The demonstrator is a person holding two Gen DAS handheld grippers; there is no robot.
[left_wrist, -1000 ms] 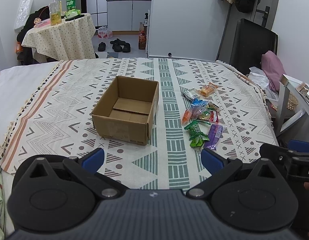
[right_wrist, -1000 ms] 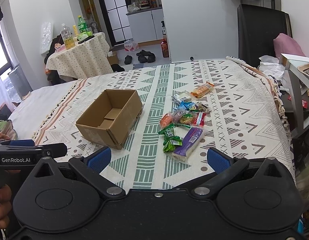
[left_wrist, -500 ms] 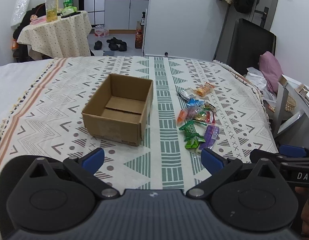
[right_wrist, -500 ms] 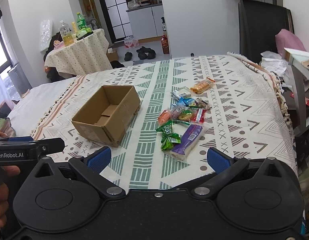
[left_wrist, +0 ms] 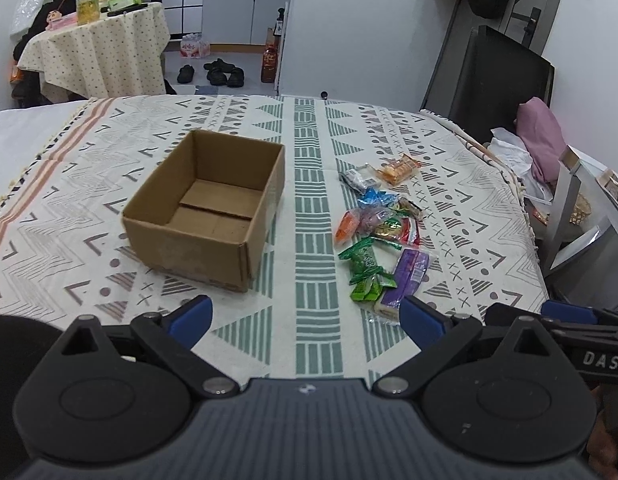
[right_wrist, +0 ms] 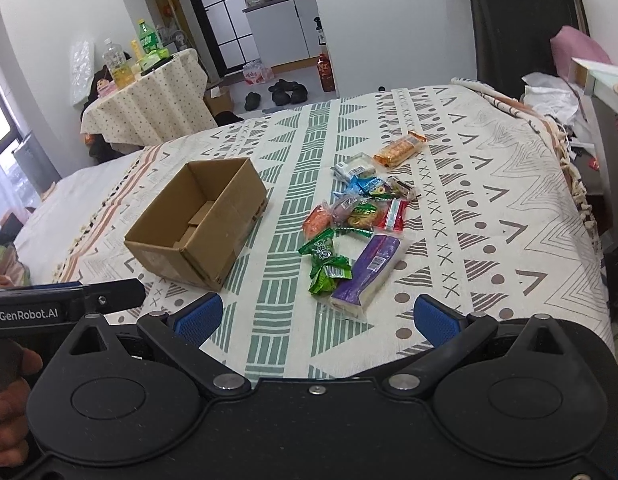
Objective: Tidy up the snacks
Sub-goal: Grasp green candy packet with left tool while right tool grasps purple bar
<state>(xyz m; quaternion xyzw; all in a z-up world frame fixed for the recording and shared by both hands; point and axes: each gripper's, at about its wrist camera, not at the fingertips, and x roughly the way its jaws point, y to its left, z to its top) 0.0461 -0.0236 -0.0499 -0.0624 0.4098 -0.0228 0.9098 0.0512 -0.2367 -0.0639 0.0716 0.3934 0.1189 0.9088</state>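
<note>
An open, empty cardboard box (left_wrist: 207, 206) (right_wrist: 197, 220) sits on the patterned bedspread. To its right lies a loose pile of snack packets (left_wrist: 379, 232) (right_wrist: 357, 216): a purple pack (left_wrist: 407, 276) (right_wrist: 369, 270) and green packets (left_wrist: 363, 260) (right_wrist: 325, 260) nearest me, an orange cracker pack (left_wrist: 399, 168) (right_wrist: 401, 148) farthest. My left gripper (left_wrist: 305, 316) is open and empty, held above the near edge of the bed. My right gripper (right_wrist: 315, 316) is open and empty, in front of the purple pack.
The bed's right edge drops to a chair with pink cloth (left_wrist: 539, 144) and a grey stand (left_wrist: 569, 216). A round table with bottles (left_wrist: 97, 40) and shoes on the floor (left_wrist: 219, 72) are beyond the bed's far edge.
Both grippers have moved forward toward the box and the snacks, which look larger and nearer. Both stay open. Nothing on the bed has moved.
</note>
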